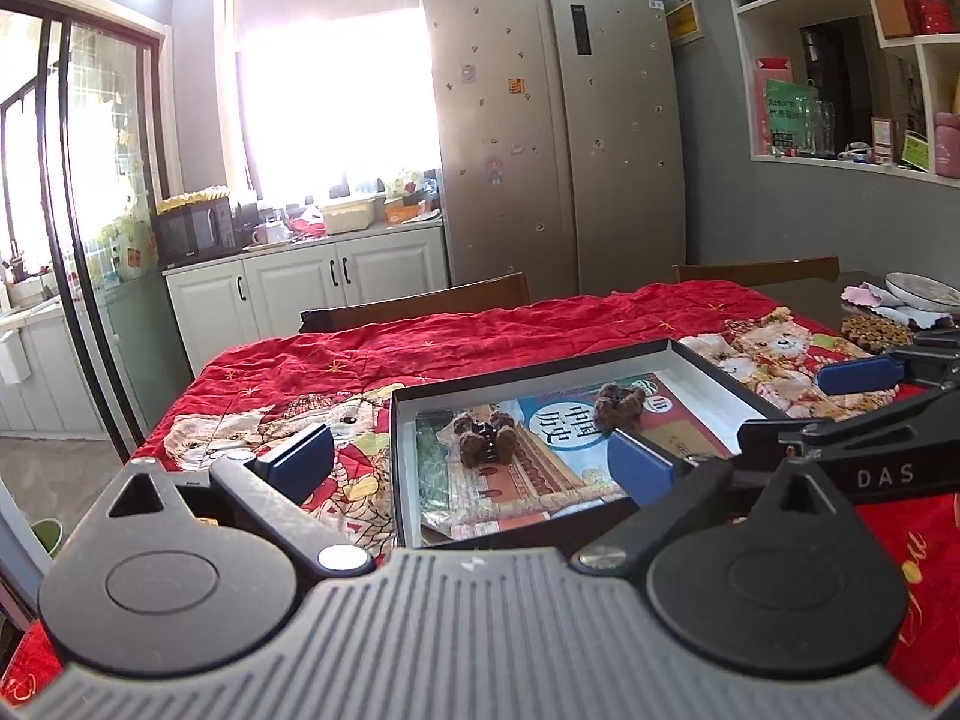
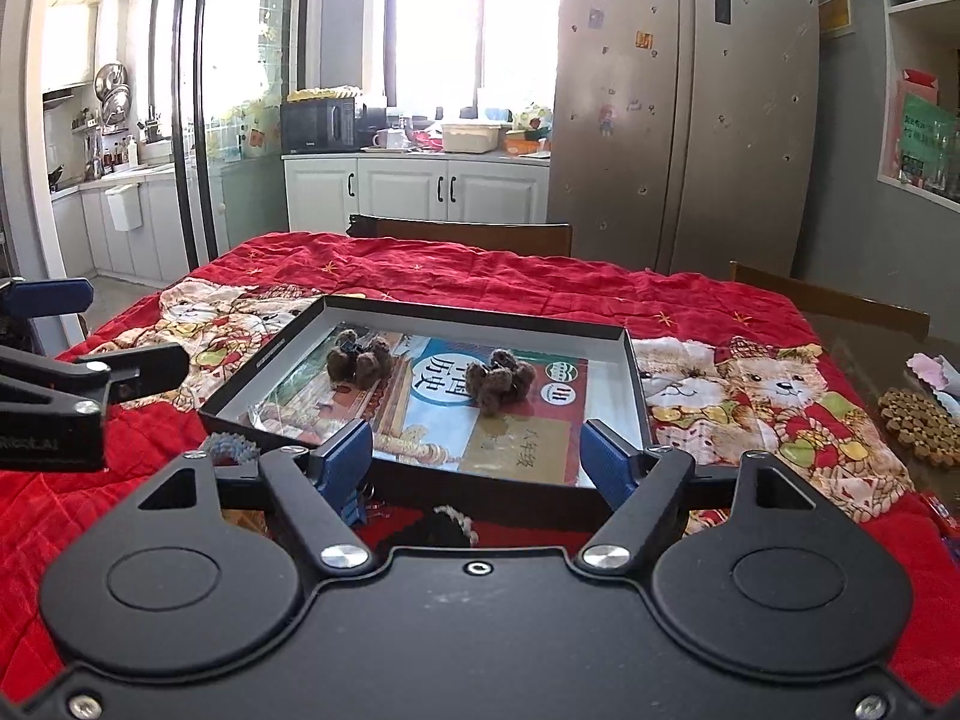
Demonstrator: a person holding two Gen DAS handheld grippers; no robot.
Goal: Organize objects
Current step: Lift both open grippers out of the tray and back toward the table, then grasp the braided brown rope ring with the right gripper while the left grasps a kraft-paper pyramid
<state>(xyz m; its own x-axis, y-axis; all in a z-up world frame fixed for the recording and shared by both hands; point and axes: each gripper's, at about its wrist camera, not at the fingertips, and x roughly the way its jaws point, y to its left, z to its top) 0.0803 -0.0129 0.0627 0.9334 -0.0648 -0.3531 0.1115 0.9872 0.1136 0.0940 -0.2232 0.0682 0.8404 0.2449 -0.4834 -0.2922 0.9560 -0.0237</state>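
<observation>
Both the left claw (image 1: 474, 459) and right claw (image 2: 477, 456) hang spread apart, gripping nothing, just before the shallow black box (image 2: 480, 309) on the red-quilted desk (image 2: 480, 276), two brown plush toys (image 2: 501, 381) lying on the book (image 2: 444, 420) inside.

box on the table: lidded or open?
Open. The box has no lid on it; the book and two brown plush toys show inside.

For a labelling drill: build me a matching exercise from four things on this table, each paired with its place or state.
Things:
1. book
2. plush toys
3. woven trivet
4. left gripper

Places or states:
A. on the book's cover
B. flat inside the black box
C. open, holding nothing
D. on bare table beside the red quilt

Pairs: 1-B, 2-A, 3-D, 4-C
</observation>
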